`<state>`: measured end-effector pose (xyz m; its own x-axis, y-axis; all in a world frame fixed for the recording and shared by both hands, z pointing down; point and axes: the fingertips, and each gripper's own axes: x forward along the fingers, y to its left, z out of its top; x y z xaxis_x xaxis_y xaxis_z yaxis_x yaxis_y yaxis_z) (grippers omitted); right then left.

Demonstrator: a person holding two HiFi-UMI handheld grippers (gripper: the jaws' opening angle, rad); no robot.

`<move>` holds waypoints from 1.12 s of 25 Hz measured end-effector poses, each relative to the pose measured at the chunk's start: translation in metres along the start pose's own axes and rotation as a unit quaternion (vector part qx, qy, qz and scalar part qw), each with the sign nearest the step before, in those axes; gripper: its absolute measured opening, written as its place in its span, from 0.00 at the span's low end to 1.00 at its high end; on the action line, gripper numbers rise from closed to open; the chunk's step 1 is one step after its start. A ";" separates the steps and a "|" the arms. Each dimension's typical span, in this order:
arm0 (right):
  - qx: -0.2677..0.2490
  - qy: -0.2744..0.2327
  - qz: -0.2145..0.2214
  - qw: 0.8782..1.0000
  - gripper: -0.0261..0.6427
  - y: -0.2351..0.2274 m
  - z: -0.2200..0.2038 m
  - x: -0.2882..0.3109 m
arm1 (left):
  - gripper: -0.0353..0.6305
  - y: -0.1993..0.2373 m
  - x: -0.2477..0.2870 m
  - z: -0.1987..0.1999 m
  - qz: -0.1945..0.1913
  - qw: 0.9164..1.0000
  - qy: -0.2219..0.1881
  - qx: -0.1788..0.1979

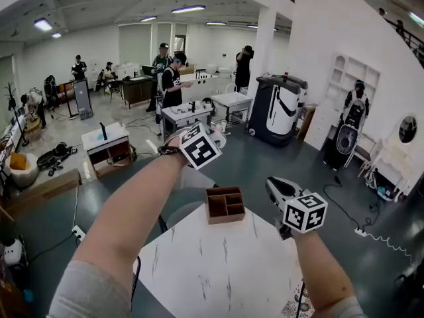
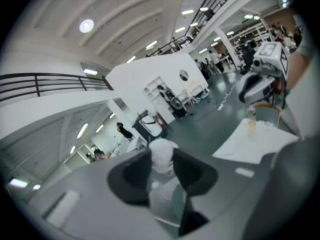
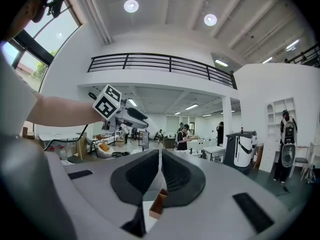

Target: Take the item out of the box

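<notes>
A white marbled worktop (image 1: 225, 270) lay nearest, below the person's two bare forearms, in a large hall with white walls and a grey-green floor. A brown wooden box (image 1: 224, 205) with open compartments sat at the worktop's far edge; what the compartments held could not be made out. To the right of the box, and apart from it, the right tongs (image 3: 159, 156) were held above the worktop's edge with their dark jaws drawn together to a thin slit and nothing between them; in the right gripper view a corner of the box showed below them. Above and to the left of the box, well clear of it, the left tongs (image 2: 161, 160) were raised at the end of an outstretched arm, their jaws closed narrowly on a small white rounded item (image 2: 161, 150) that stood up between them. Beyond the box the floor ran to a small white table (image 1: 232, 99) and a tall black-and-white machine (image 1: 278, 108), and farther still several people (image 1: 172, 78) stood among desks by the back wall.
</notes>
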<state>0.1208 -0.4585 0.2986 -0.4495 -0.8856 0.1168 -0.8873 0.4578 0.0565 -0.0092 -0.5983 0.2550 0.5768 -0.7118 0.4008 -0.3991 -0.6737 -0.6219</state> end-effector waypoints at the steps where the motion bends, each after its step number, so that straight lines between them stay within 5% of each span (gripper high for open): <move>1: -0.003 -0.004 -0.003 1.000 0.05 0.007 0.012 -0.003 | 0.27 0.007 -0.012 0.008 0.004 1.000 -0.009 0.002; 15: -0.057 -0.060 -0.019 0.996 0.05 0.069 0.166 -0.056 | 0.27 0.094 -0.183 0.123 0.062 0.990 -0.126 -0.006; 28: -0.092 -0.100 0.016 0.991 0.05 0.058 0.205 -0.165 | 0.27 0.039 -0.272 0.237 0.091 0.976 -0.196 -0.034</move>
<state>0.1224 -0.3020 0.0797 -0.5044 -0.8602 -0.0757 -0.8469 0.4757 0.2377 -0.0128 -0.3834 -0.0378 0.7146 -0.6995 -0.0088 -0.5599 -0.5642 -0.6068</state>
